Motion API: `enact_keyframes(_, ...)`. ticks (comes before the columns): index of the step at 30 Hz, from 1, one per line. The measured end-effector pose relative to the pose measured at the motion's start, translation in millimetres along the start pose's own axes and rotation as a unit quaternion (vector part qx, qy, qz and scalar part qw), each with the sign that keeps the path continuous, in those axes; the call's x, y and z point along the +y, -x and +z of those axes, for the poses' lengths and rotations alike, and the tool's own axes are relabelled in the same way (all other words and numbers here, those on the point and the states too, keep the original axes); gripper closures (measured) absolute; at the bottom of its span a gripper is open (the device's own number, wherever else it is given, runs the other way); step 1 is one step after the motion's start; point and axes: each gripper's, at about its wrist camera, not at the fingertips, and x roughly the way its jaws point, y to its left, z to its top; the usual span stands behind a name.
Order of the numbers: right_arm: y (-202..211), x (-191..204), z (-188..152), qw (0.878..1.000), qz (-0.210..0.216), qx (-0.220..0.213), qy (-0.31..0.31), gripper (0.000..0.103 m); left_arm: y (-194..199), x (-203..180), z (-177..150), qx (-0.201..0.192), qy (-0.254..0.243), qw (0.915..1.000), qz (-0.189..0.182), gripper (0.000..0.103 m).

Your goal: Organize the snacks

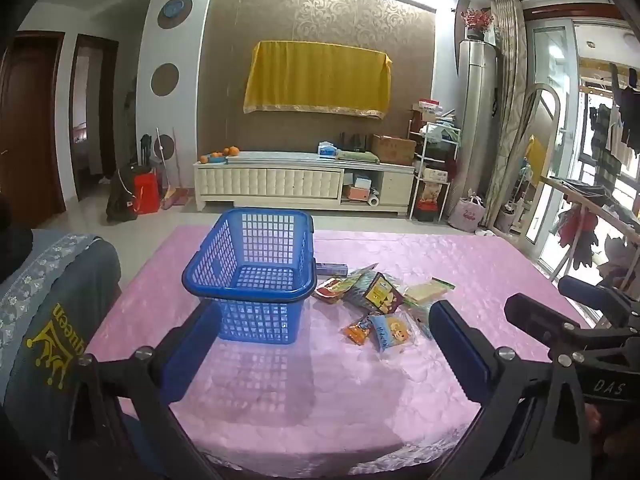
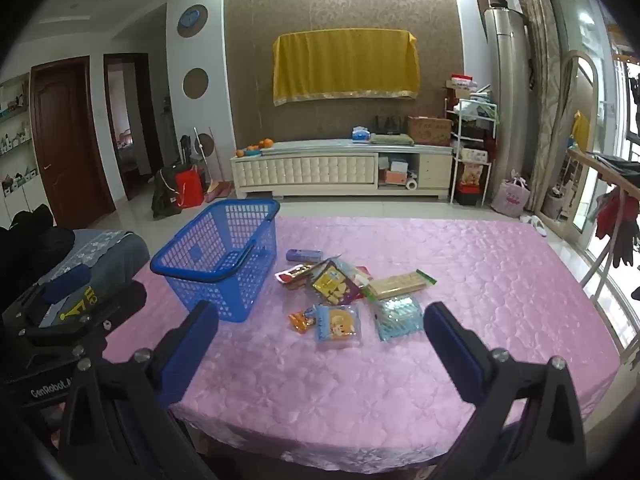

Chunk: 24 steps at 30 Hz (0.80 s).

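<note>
A loose pile of snack packets (image 2: pixel 340 292) lies near the middle of a surface covered in a pink quilted cloth (image 2: pixel 480 280). In the pile are a pale blue packet with a cartoon face (image 2: pixel 338 326), a small orange packet (image 2: pixel 301 320) touching its left edge, a clear blue-patterned packet (image 2: pixel 398 317) to its right, a dark purple and yellow packet (image 2: pixel 334 289) behind them, a long tan packet with green ends (image 2: pixel 402 285), a red and white packet (image 2: pixel 294 275), and a small purple box (image 2: pixel 305 255) at the back.

Just left of the pile stands an upright blue plastic basket (image 2: pixel 218 258) with lattice walls; nothing shows inside it, and its handle is folded down along the rim.

The right gripper (image 2: pixel 320 332) hovers in front of the pile, its blue-padded fingers (image 2: pixel 450 338) spread wide and holding nothing. The left gripper (image 1: pixel 318 334) hovers in front of the basket, fingers (image 1: pixel 192 344) likewise wide apart and empty.

Beyond the surface is a living room: a cream cabinet (image 2: pixel 340 176) against a brown patterned wall, with a yellow cloth (image 2: pixel 346 66) hanging above it.
</note>
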Motion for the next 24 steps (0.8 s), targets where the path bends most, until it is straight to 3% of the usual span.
enact_keyframes(24, -0.4, -1.9, -3.6, 1.0, 0.006, 0.007, -0.004, 0.0, 0.9, -1.0, -5.3, 0.002, -0.005, 1.0, -0.004, 0.0)
